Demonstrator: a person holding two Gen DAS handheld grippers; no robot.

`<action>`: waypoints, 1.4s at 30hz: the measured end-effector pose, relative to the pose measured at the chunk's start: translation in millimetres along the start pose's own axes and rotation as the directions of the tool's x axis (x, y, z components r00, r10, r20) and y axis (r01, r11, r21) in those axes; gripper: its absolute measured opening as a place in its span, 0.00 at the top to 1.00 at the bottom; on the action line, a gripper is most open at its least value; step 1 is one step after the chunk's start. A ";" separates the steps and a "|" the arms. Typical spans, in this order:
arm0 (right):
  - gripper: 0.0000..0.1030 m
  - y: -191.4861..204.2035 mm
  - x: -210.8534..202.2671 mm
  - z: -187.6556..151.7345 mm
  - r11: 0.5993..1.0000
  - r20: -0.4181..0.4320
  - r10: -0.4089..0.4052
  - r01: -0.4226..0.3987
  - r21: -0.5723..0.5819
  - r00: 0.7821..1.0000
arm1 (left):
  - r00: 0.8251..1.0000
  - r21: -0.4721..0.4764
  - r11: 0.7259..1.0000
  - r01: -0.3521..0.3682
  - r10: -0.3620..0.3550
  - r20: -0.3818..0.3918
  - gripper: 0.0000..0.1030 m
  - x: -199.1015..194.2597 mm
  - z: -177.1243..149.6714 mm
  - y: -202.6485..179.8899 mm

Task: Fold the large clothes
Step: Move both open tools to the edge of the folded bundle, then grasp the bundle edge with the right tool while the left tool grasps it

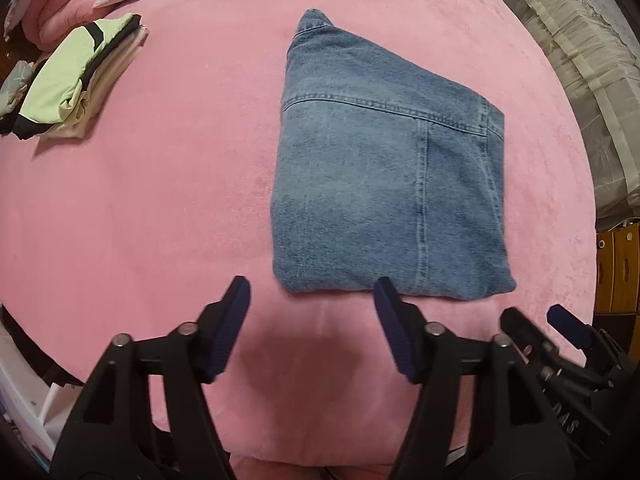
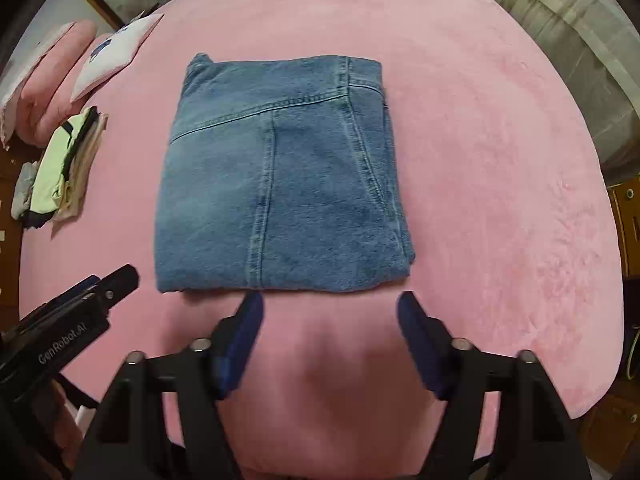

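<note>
A pair of blue jeans [image 1: 384,168] lies folded into a compact rectangle on the pink bed cover [image 1: 152,200]; the right wrist view shows the same jeans [image 2: 280,176] squarely from above. My left gripper [image 1: 312,292] hangs open above the cover, just short of the near edge of the denim, with nothing between its blue pads. My right gripper [image 2: 330,300] is open too, over the near edge of the jeans, empty. Each gripper appears in the other's view: the right gripper [image 1: 536,320] at the lower right, the left gripper [image 2: 116,278] at the lower left.
A stack of folded clothes [image 1: 68,80] with a light green top sits at the left edge of the bed, also seen as the stack [image 2: 64,168]. Pink pillows [image 2: 48,84] and a white cushion [image 2: 116,52] lie at the far left. Wooden furniture [image 1: 618,264] stands right of the bed.
</note>
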State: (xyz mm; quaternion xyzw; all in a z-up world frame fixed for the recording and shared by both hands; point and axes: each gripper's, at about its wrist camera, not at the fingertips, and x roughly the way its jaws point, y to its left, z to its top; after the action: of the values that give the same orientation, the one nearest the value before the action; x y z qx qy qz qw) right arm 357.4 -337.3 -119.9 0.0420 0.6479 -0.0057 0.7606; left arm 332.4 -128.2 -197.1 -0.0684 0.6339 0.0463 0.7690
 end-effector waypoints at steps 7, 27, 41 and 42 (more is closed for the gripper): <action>0.13 8.8 -22.4 0.8 0.998 0.002 -0.016 0.016 -0.062 1.000 | 1.000 0.025 1.000 -0.001 0.002 -0.022 0.29 -9.5 -3.0 -8.9; 0.08 -2.5 -11.0 8.6 0.998 -0.025 -0.012 0.011 -0.058 1.000 | 0.998 0.033 0.999 -0.013 0.015 -0.062 0.28 0.8 -6.6 -12.8; 0.08 -24.9 21.6 25.5 0.999 -0.048 0.047 -0.048 -0.018 0.998 | 0.995 0.011 0.999 0.042 -0.040 -0.090 0.28 34.6 19.1 -22.7; 0.08 -28.2 27.4 28.0 0.999 -0.056 0.050 -0.051 -0.015 0.997 | 0.994 -0.001 0.999 0.055 -0.054 -0.096 0.28 39.9 21.9 -21.2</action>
State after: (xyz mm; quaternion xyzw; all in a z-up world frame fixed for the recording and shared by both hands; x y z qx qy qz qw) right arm 387.5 -366.1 -144.1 0.0523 0.6674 0.0200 0.7426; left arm 364.6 -146.1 -231.2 -0.0870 0.6682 0.0213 0.7385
